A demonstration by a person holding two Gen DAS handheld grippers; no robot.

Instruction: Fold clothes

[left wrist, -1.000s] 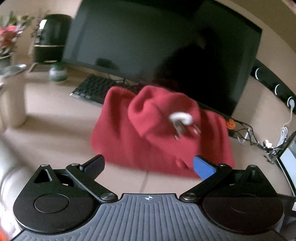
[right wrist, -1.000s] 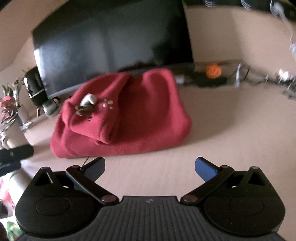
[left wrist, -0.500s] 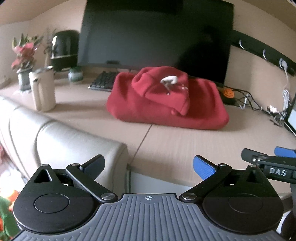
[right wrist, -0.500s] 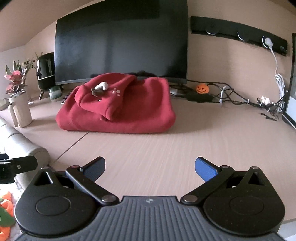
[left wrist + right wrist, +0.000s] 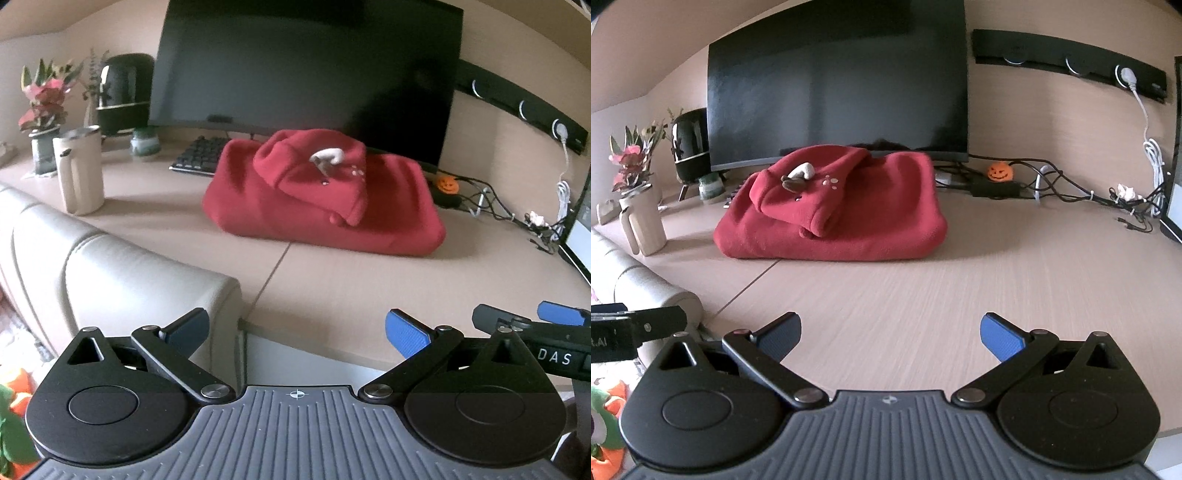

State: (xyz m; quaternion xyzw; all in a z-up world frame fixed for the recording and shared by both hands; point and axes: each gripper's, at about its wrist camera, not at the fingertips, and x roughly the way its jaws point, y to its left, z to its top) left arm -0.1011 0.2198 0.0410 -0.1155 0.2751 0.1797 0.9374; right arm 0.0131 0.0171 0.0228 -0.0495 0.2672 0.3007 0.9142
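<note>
Hoodie (image 5: pixel 834 214), red, lies folded on desk (image 5: pixel 960 280) in front of monitor (image 5: pixel 838 85), hood on top w/ small white bit, maybe a trim. Left gripper (image 5: pixel 295 328) & right gripper (image 5: pixel 890 332) both spread wide, holding nothing, well apart from it.

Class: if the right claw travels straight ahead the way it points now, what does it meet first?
Probably the folded red hoodie: the open right claw points across bare desk towards it, though depth is uncertain.
</note>
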